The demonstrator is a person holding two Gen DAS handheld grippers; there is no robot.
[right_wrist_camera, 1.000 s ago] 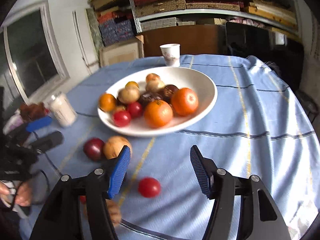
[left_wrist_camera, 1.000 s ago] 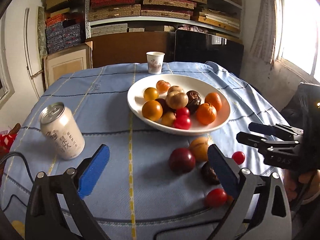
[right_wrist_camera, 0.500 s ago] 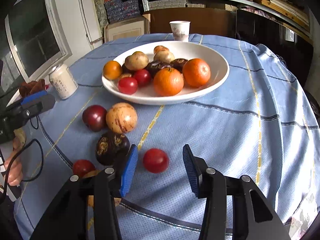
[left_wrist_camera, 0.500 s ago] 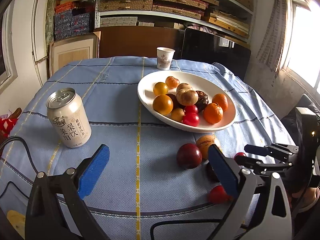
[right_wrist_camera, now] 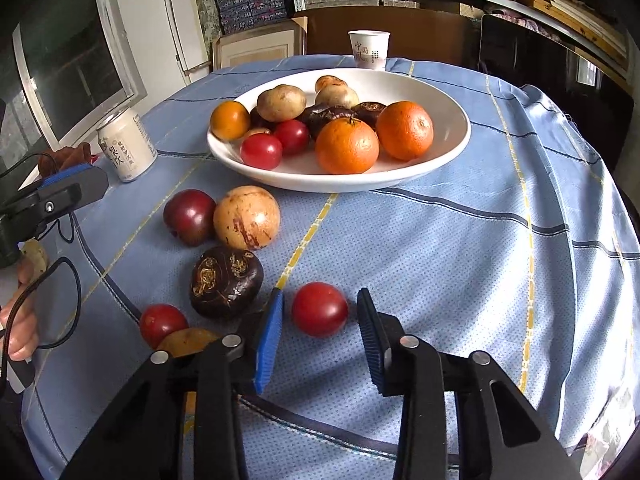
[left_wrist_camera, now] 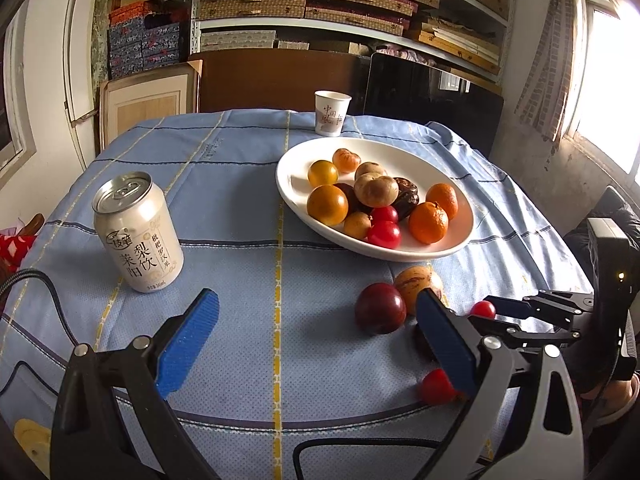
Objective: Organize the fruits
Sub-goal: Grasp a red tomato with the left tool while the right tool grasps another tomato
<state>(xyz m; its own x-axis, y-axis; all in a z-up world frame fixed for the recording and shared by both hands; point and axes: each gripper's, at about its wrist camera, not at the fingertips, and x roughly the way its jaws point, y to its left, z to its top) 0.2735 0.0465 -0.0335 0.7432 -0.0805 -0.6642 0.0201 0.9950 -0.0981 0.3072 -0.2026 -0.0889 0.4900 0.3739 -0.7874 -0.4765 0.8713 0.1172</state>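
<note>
Right claw (right_wrist_camera: 319, 338) released, jaws spread wide, straddling a small red tomato (right_wrist_camera: 319, 309) on the counter (right_wrist_camera: 460, 248). Tomato sits between the two blue pads, slightly ahead of the tips, a gap on each side, no contact yet. It's round, no long axis to line up; the claw only needs to ease forward a touch and close. Tomato lies near the counter's near edge, on the right claw's side, with the white plate (right_wrist_camera: 448, 152) straight ahead toward the far edge.

Other loose fruit to the left of that tomato: dark wrinkled fruit (right_wrist_camera: 226, 282) just beside the left pad, tan round fruit (right_wrist_camera: 246, 217) touching a dark red plum (right_wrist_camera: 189, 216), another small red tomato (right_wrist_camera: 163, 323) and a yellowish fruit (right_wrist_camera: 188, 342) at the near edge, partly behind the claw frame. Risk, as I judge it: the left pad may nudge the dark fruit when closing.

Left claw (left_wrist_camera: 316, 330) also released, wide apart, holding nothing, hovering over bare cloth between the drink can (left_wrist_camera: 138, 232) and the loose fruit. It's well off from the target tomato; right claw is clearly nearer. Plate holds oranges, tomatoes and brown fruits. Paper cup (left_wrist_camera: 332, 113) at far edge.
</note>
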